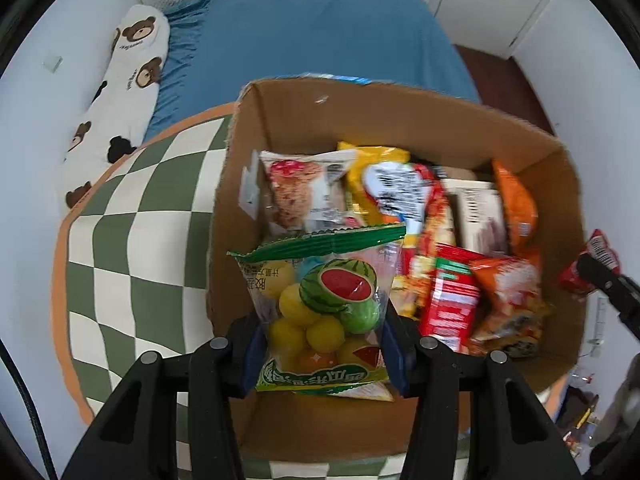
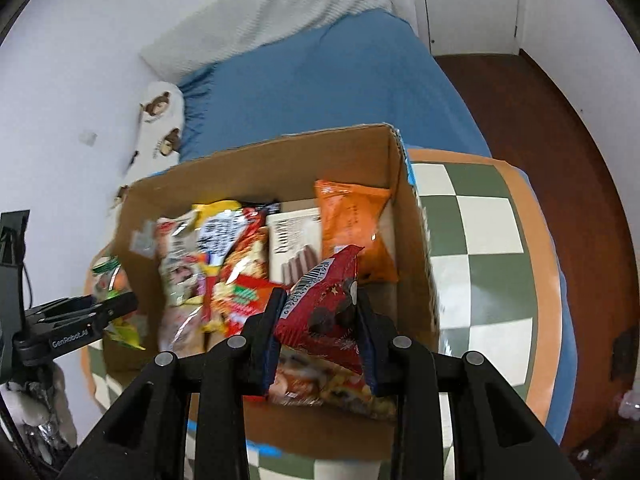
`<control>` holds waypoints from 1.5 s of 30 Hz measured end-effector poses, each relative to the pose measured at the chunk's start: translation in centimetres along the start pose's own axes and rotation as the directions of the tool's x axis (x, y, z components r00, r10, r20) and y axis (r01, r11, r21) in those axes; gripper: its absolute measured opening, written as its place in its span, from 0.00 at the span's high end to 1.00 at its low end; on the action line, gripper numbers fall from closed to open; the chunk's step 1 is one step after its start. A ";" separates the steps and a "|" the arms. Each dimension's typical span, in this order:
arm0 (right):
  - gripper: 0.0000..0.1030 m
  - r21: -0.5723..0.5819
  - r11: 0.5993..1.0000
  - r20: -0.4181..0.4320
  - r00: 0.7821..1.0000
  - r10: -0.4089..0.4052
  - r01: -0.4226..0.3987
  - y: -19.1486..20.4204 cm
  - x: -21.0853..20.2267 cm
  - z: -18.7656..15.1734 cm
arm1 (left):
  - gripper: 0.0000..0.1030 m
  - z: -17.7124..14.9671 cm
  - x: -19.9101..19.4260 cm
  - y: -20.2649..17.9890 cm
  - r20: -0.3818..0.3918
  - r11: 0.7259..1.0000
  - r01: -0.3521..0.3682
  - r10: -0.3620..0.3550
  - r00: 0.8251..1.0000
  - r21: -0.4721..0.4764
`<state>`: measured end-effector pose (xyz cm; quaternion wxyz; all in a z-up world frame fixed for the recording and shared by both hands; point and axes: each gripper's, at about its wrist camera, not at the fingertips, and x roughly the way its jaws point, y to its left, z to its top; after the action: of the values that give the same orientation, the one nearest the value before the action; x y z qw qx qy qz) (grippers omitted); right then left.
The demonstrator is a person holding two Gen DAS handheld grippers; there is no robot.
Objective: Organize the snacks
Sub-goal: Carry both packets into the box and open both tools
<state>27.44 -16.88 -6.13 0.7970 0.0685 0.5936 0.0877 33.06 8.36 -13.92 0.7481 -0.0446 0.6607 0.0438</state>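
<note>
An open cardboard box (image 1: 360, 120) stands on a green-and-white checked mat on the bed, filled with several snack packets. My left gripper (image 1: 322, 344) is shut on a clear bag of fruit-shaped gummies (image 1: 324, 304) with a green top, held over the box's near left part. My right gripper (image 2: 320, 328) is shut on a dark red snack packet (image 2: 324, 308), held over the box (image 2: 260, 156) near its right side. The right gripper with its red packet (image 1: 592, 268) shows at the right edge of the left wrist view. The left gripper (image 2: 116, 308) shows at the left of the right wrist view.
The checked mat (image 1: 132, 240) with an orange border lies on a blue bedsheet (image 1: 312, 36). A long white pillow with bear prints (image 1: 120, 92) lies along the wall at left. An orange packet (image 2: 352, 224) stands at the box's far right. Brown floor (image 2: 540, 140) lies right of the bed.
</note>
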 end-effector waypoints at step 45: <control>0.05 -0.082 0.988 0.124 0.985 -0.117 0.128 4.6 -6.8 -7.4 | 0.13 -8.5 -8.9 -3.0 0.279 0.999 0.031 -0.027 0.960 -0.010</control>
<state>18.18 -13.86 -0.91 0.8372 0.0009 0.5435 0.0608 24.02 4.28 -6.13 0.8340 -0.0528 0.5475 0.0435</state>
